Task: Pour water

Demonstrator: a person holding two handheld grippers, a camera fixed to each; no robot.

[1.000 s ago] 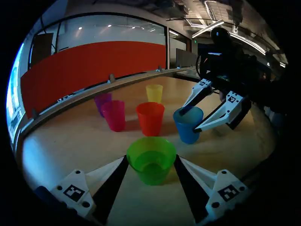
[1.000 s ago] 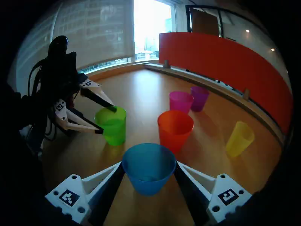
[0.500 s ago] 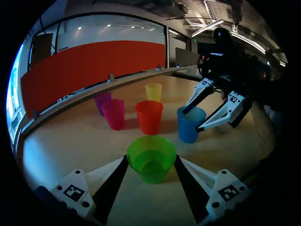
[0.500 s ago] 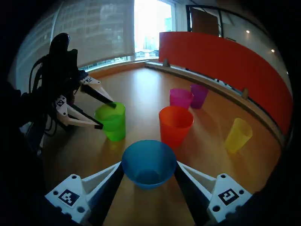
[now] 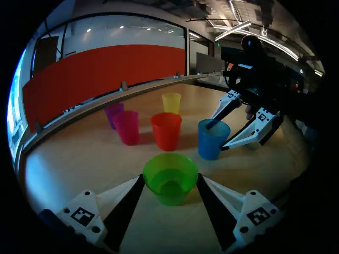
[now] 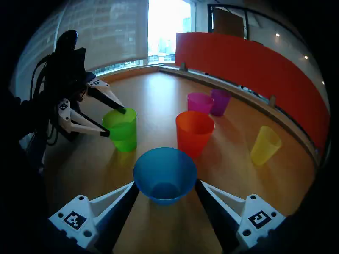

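- Left gripper (image 5: 170,178), left gripper view: your claw is clenched on the green cup (image 5: 170,188), one finger pressing on each side of its wall just below the rim.
- The green cup sits upright between the fingertips; a curved line inside its wall looks like a liquid level.
- Right gripper (image 6: 165,183), right gripper view: your claw grasps the blue cup (image 6: 164,171), with both fingers against its sides and its open mouth facing the camera.
- Ahead of the left claw and to its right, the right gripper (image 5: 216,136) brackets the blue cup (image 5: 209,142) at the rim.
- Ahead of the right claw and to its left, the left gripper (image 6: 114,122) brackets the green cup (image 6: 123,133) in the same way.
- Straight ahead of the left claw, beyond the green cup, stands the orange cup (image 5: 166,131).
- Left of the orange cup stands the pink cup (image 5: 126,127), with the purple cup (image 5: 112,111) just behind it.
- The yellow cup (image 5: 171,102) stands farthest ahead, apart from the rest.
- All cups rest over the wooden table (image 5: 76,169), which ends ahead at a red panel (image 5: 97,72).
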